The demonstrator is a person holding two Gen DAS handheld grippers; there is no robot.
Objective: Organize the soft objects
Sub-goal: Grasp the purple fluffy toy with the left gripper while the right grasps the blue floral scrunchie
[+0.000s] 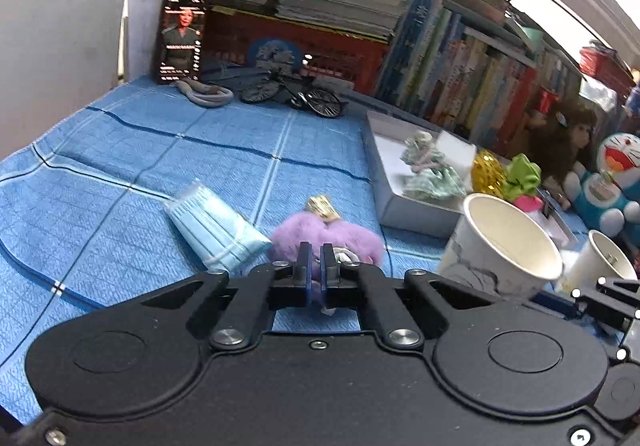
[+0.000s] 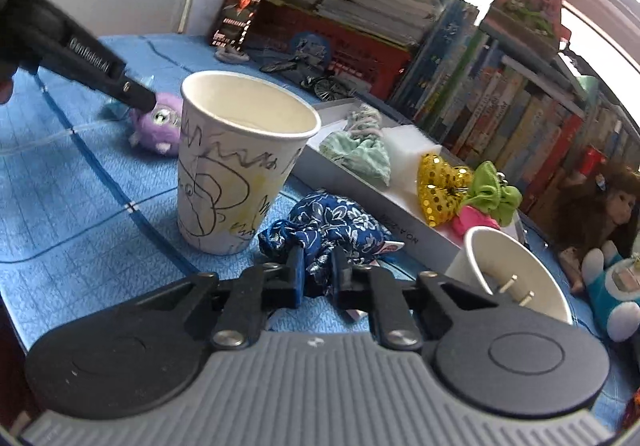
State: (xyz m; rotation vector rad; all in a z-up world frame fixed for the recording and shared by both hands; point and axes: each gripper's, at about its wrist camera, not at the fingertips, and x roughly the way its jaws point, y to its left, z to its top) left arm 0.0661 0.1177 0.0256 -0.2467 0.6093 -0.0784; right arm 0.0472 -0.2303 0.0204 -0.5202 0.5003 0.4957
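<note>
Purple fluff sits squeezed between the tips of the left gripper [image 1: 316,260], which tilts down at the blue cloth [image 1: 120,149]. This purple fuzzy toy [image 1: 320,236] lies at six o'clock from the toy bicycle [image 1: 294,93]. At three o'clock stands the big paper cup [image 2: 236,161]. Right of it, the right gripper [image 2: 318,270] also tilts down, pinching the blue flowered scrunchie [image 2: 328,226] on the cloth.

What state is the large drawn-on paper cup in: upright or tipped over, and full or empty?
Upright and, as far as its inside shows, empty: the paper cup stands on its base on the blue cloth, mouth up, bare white inside.
</note>
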